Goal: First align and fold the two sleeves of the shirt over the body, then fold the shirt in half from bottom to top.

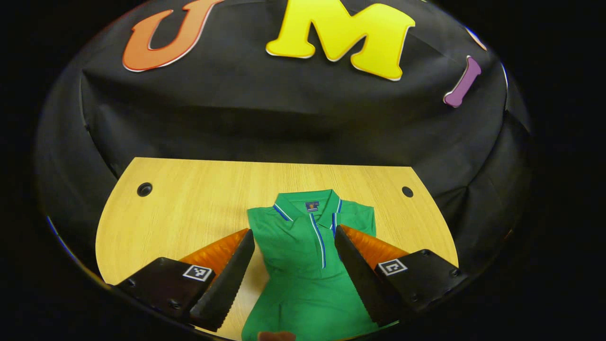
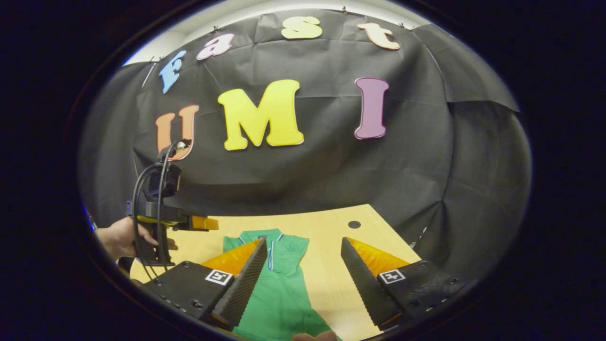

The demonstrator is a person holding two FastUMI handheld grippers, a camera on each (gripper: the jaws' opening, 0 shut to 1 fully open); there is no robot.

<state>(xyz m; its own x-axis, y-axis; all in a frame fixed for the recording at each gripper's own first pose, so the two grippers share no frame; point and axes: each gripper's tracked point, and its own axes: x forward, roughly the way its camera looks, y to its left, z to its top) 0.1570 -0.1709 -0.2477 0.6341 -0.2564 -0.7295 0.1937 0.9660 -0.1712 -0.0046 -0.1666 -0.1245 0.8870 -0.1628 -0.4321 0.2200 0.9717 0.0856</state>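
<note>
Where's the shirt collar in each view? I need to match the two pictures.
Left gripper view: collar at centre, just below the middle, between and beyond the open fingers of the left hand-held gripper.
Right gripper view: collar left of centre, low, by the left finger of the right hand-held gripper.
Shared landmark: the dark hole in the table, right of the collar in both.

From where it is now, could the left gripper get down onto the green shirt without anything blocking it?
Probably yes. The left gripper hangs open right over the green shirt, which lies flat on the wooden table with nothing on top. The right gripper, also open, sits off toward the shirt's other edge, seemingly out of the path.
</note>
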